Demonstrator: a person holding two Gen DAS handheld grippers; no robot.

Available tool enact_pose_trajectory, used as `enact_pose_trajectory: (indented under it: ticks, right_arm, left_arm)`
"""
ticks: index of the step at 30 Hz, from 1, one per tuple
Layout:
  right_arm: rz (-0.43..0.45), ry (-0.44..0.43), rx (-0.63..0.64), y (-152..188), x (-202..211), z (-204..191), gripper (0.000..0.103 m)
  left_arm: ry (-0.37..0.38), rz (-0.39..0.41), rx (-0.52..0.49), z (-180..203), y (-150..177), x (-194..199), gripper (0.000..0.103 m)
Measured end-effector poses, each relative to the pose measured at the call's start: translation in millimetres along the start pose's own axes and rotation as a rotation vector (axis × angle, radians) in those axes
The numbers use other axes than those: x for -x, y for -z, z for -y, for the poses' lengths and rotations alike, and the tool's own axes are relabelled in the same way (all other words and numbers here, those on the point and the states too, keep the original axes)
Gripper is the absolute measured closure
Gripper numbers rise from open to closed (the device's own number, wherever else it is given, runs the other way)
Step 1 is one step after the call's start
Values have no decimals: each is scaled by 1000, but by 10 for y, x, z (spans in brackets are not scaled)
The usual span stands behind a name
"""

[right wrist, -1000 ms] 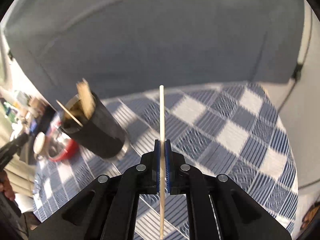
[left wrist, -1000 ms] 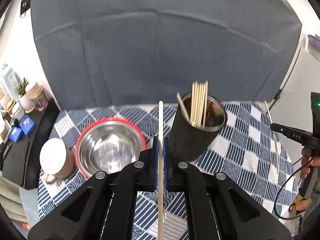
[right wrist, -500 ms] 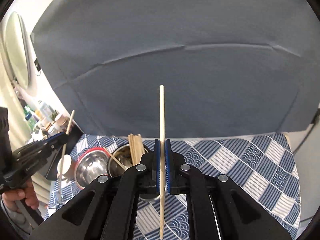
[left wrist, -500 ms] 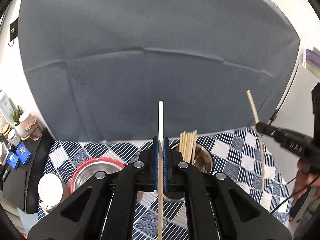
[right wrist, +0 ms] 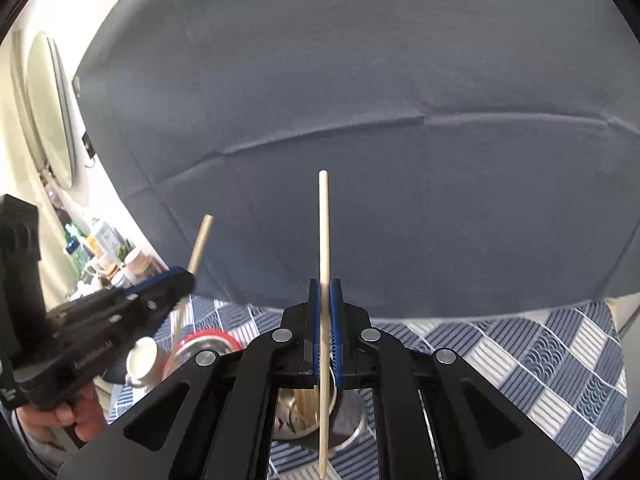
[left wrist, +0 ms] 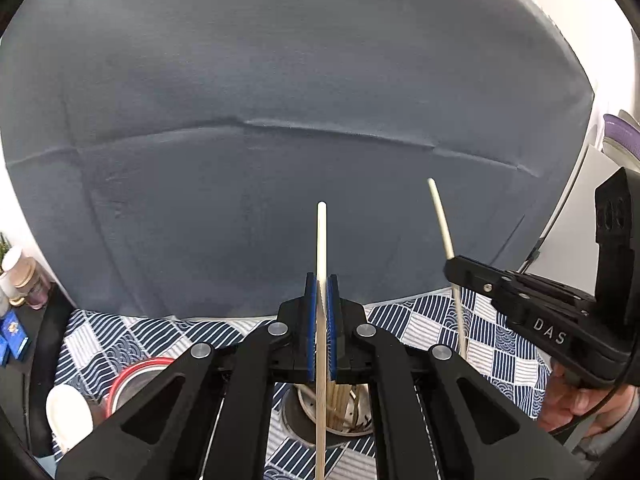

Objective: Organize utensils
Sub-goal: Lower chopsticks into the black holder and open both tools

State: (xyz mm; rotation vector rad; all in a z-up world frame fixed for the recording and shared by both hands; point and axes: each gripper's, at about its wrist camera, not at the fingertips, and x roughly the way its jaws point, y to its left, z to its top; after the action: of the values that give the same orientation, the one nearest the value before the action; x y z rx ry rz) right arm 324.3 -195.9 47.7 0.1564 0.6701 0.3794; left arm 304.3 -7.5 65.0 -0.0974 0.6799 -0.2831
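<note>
My left gripper (left wrist: 321,280) is shut on a pale chopstick (left wrist: 321,240) that stands upright through its blue pads. My right gripper (right wrist: 325,284) is shut on a second chopstick (right wrist: 323,224), also upright. Both hang above the metal-rimmed utensil holder (left wrist: 304,420), which holds several chopsticks (left wrist: 340,404); the holder (right wrist: 352,420) shows below the right gripper's fingers too. In the left wrist view the right gripper (left wrist: 452,266) appears at right with its chopstick (left wrist: 440,216). The right wrist view shows the left gripper (right wrist: 186,278) at left, its chopstick (right wrist: 199,246) tilted.
A red-rimmed steel bowl (left wrist: 132,376) and a white cup (left wrist: 68,412) sit left of the holder on the blue checked tablecloth (right wrist: 540,360). A grey backdrop (left wrist: 280,120) rises behind the table. Bottles and jars (right wrist: 104,256) crowd a shelf at far left.
Both grippers have risen and drawn in over the holder, which slid from the middle of each view down under the fingers. Each gripper now looms larger in the other's view.
</note>
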Motion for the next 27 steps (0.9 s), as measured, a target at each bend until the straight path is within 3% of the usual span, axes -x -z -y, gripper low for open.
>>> enact_pose_trajectory:
  ticks: [7,15,23,27]
  right_arm:
    - [45,-52,-7,-42,-252,3,98]
    - [35,-97,19,3,-569,-13,98]
    - [-3,-115,20,209,-796,0,98]
    - [6,-121,13,271,-787,39,98]
  left_arm:
    - [32,-6,-12,-16,4,-260,98]
    - [79,1,18,-103,80,-489,98]
    - [115,63,35,-93,229,-585,98]
    - [129,110,44,-93,150,-549,98]
